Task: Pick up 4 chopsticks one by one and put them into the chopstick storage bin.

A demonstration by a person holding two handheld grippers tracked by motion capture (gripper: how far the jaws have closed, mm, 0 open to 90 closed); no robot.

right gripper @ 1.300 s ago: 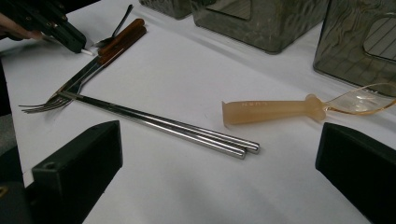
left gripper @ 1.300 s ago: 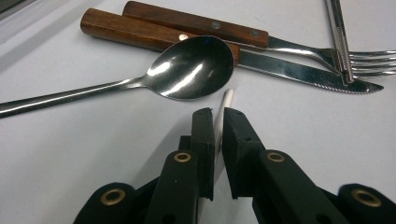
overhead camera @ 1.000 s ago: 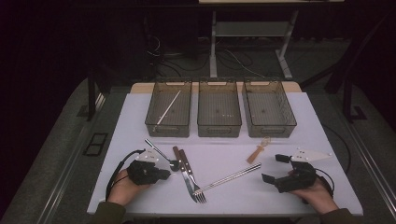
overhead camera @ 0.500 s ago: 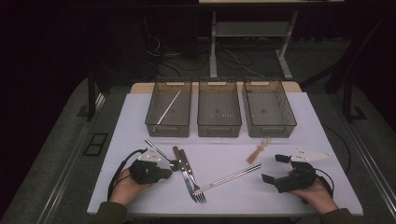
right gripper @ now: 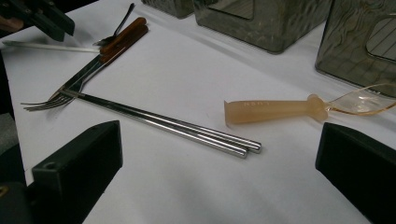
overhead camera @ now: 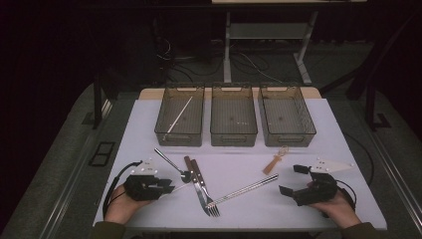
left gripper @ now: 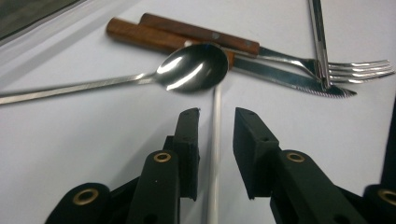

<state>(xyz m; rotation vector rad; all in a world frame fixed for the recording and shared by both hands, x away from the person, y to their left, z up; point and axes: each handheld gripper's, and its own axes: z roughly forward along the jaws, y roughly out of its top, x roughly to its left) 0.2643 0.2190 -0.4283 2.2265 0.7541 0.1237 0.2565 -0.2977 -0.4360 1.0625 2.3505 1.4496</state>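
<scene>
A thin white chopstick lies on the white table between the jaws of my left gripper, which is open and narrowly straddles it. Its far end stops under the bowl of a metal spoon. Beyond lie a wooden-handled knife and fork. In the high view my left gripper is at the near left and my right gripper at the near right. My right gripper is wide open and holds nothing; a pair of metal chopsticks and an amber plastic spoon lie ahead of it.
Three clear bins stand in a row at the back: left, middle, right. The left bin holds another white chopstick. The metal chopsticks cross the fork's tines. Dark floor surrounds the table.
My left gripper has shifted slightly left and toward the near edge. The right gripper and the cutlery have not moved.
</scene>
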